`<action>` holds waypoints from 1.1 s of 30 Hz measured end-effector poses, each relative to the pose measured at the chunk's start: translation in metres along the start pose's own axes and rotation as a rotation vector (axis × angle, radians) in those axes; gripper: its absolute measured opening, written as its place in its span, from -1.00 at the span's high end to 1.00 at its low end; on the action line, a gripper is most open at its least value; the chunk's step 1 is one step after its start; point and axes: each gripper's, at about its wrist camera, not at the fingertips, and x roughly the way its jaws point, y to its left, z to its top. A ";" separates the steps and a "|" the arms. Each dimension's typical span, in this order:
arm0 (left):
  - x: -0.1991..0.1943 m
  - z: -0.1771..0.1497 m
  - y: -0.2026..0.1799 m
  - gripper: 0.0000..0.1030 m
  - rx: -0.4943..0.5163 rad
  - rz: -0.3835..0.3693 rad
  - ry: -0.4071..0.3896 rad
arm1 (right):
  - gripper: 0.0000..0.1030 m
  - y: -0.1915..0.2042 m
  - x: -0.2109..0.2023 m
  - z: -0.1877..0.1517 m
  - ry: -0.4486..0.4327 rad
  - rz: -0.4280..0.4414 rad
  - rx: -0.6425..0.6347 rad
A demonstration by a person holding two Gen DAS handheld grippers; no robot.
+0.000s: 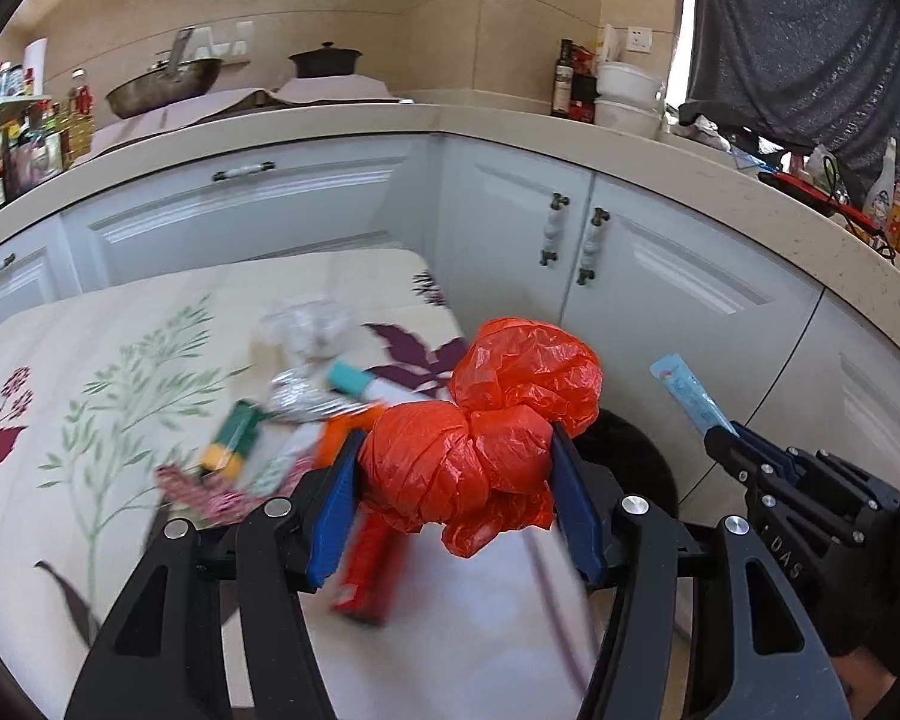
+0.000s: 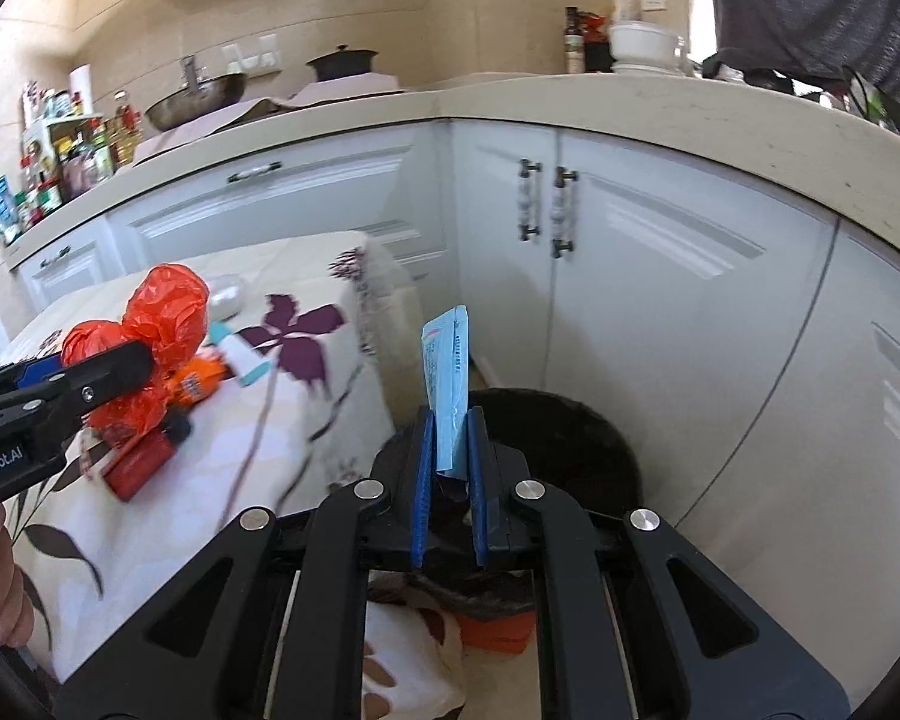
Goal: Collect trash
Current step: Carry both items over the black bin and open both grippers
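Observation:
My left gripper (image 1: 453, 447) is shut on a crumpled orange plastic bag (image 1: 504, 414), held above the right end of the floral tablecloth (image 1: 120, 372). From the right wrist the same bag (image 2: 162, 312) shows at the left, in the left gripper (image 2: 114, 369). My right gripper (image 2: 450, 420) is shut on a light blue sachet (image 2: 447, 372) that stands upright between its blue pads, over a dark round trash bin (image 2: 570, 438) on the floor. In the left wrist view, that sachet (image 1: 687, 390) and right gripper (image 1: 727, 437) are at the right, with the bin (image 1: 630, 462) behind the bag.
More litter lies on the table: a foil wrapper (image 1: 303, 399), a green and yellow packet (image 1: 231, 441), a red packet (image 1: 363, 564), a teal-capped tube (image 1: 351, 378). White kitchen cabinets (image 1: 630, 258) and a countertop (image 1: 390, 120) wrap around behind. A person (image 1: 792, 30) stands at the far right.

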 end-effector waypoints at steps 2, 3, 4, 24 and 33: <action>0.007 0.005 -0.013 -0.13 0.008 -0.005 -0.001 | 0.79 -0.009 0.002 0.002 -0.004 -0.009 0.011; 0.010 0.007 -0.017 -0.13 0.011 -0.007 0.001 | 0.79 -0.016 0.004 0.004 -0.008 -0.016 0.018; 0.013 0.009 -0.022 -0.13 0.014 -0.008 0.001 | 0.79 -0.020 0.006 0.005 -0.010 -0.021 0.022; 0.096 0.029 -0.084 -0.13 0.038 0.035 0.098 | 0.78 -0.066 0.057 0.014 0.027 -0.043 0.085; 0.125 0.029 -0.085 -0.39 0.012 0.044 0.154 | 0.57 -0.075 0.082 0.012 0.048 -0.059 0.122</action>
